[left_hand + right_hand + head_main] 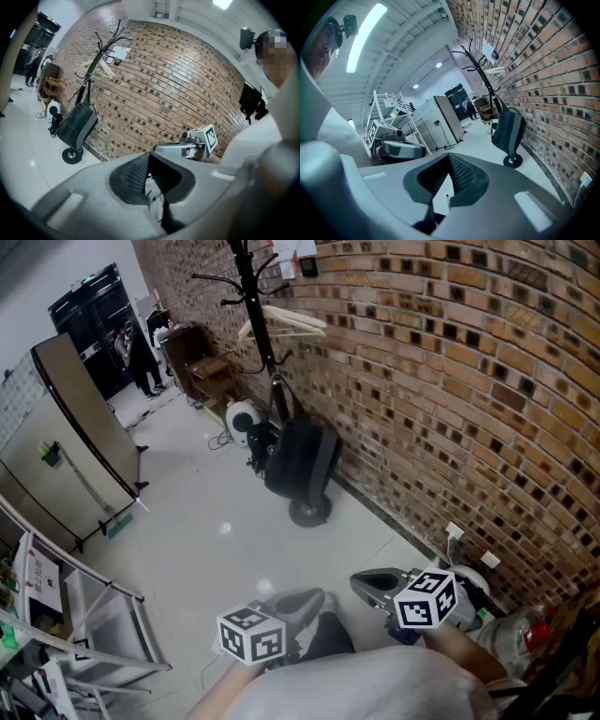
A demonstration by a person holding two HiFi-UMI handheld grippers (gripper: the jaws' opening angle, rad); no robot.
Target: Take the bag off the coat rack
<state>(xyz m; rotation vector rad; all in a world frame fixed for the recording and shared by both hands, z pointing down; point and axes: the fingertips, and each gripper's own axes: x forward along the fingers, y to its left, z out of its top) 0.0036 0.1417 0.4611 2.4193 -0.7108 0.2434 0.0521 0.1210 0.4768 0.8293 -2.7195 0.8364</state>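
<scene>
A: So, starting close in, what are the two grippers doing?

B: Both are held low in front of the person. The left gripper (149,157) has its jaws brought together at the tips with nothing between them. The right gripper (449,158) looks the same: closed and empty.

A: And the bag?

B: It is well apart from both, across a stretch of pale floor (216,531). The dark bag (300,460) hangs by its strap from the coat rack (251,306). It sits low against the pole, its bottom just above the rack's round base, beside the brick wall (450,352). I cannot tell which hook carries the strap.

A: Anything else on the rack?

B: A pale wooden hanger (286,322), higher up.

A: Which step is this, then?

B: I'd judge it the very start: the approach, with the bag untouched. The next move calls for closing the distance to the rack and opening one gripper. That gripper should take the strap near where it hangs, then lift it up and off rather than tug sideways, which could tip the rack.
</scene>
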